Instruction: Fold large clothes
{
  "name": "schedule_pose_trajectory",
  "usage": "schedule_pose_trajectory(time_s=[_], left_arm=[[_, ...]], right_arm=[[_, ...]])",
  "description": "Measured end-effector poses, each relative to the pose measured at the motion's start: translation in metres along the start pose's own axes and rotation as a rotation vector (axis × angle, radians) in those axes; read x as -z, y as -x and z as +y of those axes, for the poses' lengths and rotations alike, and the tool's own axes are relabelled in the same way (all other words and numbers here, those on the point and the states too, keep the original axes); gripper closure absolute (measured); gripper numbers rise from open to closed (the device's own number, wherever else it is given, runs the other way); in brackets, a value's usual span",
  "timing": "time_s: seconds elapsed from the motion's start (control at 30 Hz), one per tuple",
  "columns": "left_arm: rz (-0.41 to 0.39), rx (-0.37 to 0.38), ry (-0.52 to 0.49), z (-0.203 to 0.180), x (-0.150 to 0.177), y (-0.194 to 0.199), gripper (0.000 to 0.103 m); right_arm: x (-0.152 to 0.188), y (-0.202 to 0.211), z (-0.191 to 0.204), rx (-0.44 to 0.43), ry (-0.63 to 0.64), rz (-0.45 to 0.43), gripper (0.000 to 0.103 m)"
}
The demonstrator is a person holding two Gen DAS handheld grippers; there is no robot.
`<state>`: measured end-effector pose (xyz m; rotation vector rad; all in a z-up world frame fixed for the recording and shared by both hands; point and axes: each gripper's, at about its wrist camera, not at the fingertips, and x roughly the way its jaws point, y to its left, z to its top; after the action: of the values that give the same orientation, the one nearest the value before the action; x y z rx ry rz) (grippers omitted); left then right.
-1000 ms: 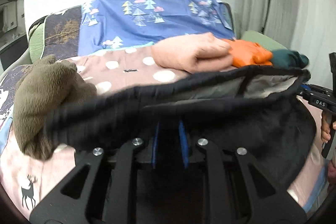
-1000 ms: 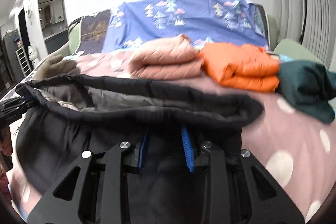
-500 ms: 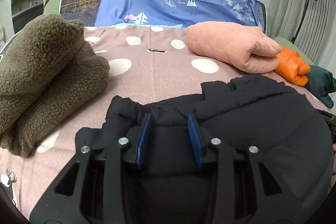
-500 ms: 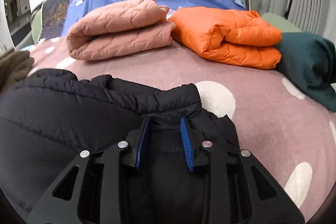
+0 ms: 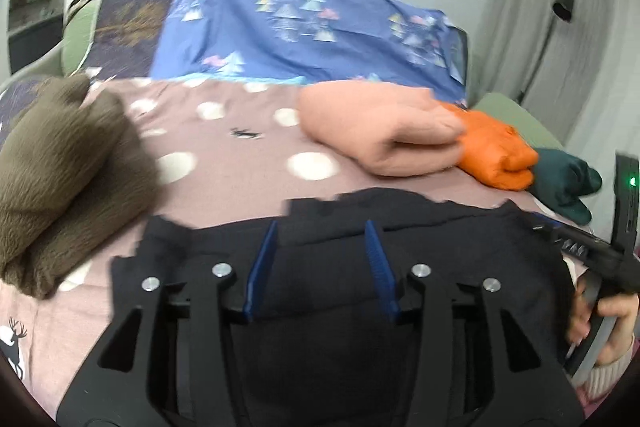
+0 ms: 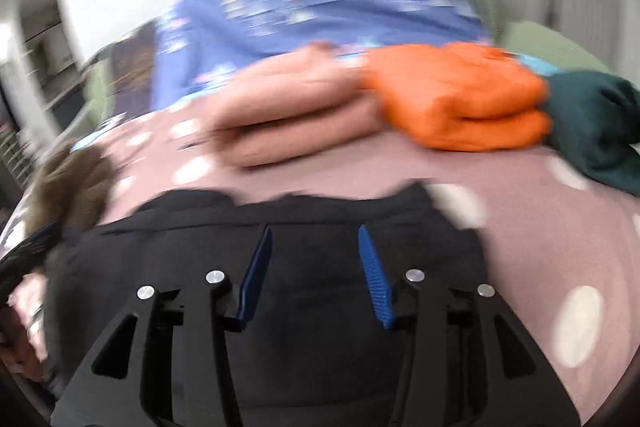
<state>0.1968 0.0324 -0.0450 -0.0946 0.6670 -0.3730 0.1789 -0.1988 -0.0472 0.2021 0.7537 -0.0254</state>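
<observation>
A black padded jacket [image 5: 440, 267] lies folded on the pink dotted bedsheet [image 5: 224, 163], close in front of both grippers. My left gripper [image 5: 322, 231] hovers over its near left part; the jaws are opening, and the blue pads stand apart without pressing the cloth. In the right wrist view my right gripper [image 6: 315, 233] sits over the same jacket [image 6: 160, 247], its jaws also opening and the pads clear of the fabric. The left wrist view catches the right gripper [image 5: 580, 247] at the right edge, held by a hand [image 5: 604, 311].
A brown fleece [image 5: 60, 179] is folded at the left. Behind the jacket lie a pink quilted garment [image 5: 380, 131], an orange jacket [image 6: 460, 99] and a dark green garment [image 6: 592, 119]. A blue tree-print cover [image 5: 300, 27] lies at the head of the bed.
A second ago both grippers held the jacket's edge raised. They laid it down folded over, then the jaws spread, let go and drew back a little.
</observation>
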Motion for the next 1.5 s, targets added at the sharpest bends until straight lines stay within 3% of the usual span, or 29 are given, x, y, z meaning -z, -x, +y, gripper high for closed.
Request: schedule_pose_trajectory(time_s=[0.07,0.23,0.33,0.6,1.07,1.5], left_arm=[[0.003,-0.021,-0.056,-0.024,-0.002,-0.01,0.051],[0.133,-0.08,-0.096,-0.032,0.009,-0.078,0.048],[0.129,-0.047,-0.071,-0.02,0.011,-0.094,0.046],[0.138,-0.011,-0.031,-0.008,0.024,-0.111,0.046],[0.196,-0.076,-0.084,-0.015,0.028,-0.13,0.046],[0.193,-0.084,-0.091,-0.015,0.029,-0.13,0.046]], right_arm=[[0.0,-0.011,0.022,-0.078,0.036,0.035,0.056],[0.005,-0.061,0.029,-0.06,0.033,0.09,0.052],[0.005,-0.081,0.021,-0.068,0.025,0.1,0.052],[0.014,-0.101,0.026,-0.049,0.062,0.083,0.051],[0.019,-0.116,0.03,-0.012,0.093,0.12,0.05],[0.02,-0.116,0.03,-0.01,0.095,0.118,0.05]])
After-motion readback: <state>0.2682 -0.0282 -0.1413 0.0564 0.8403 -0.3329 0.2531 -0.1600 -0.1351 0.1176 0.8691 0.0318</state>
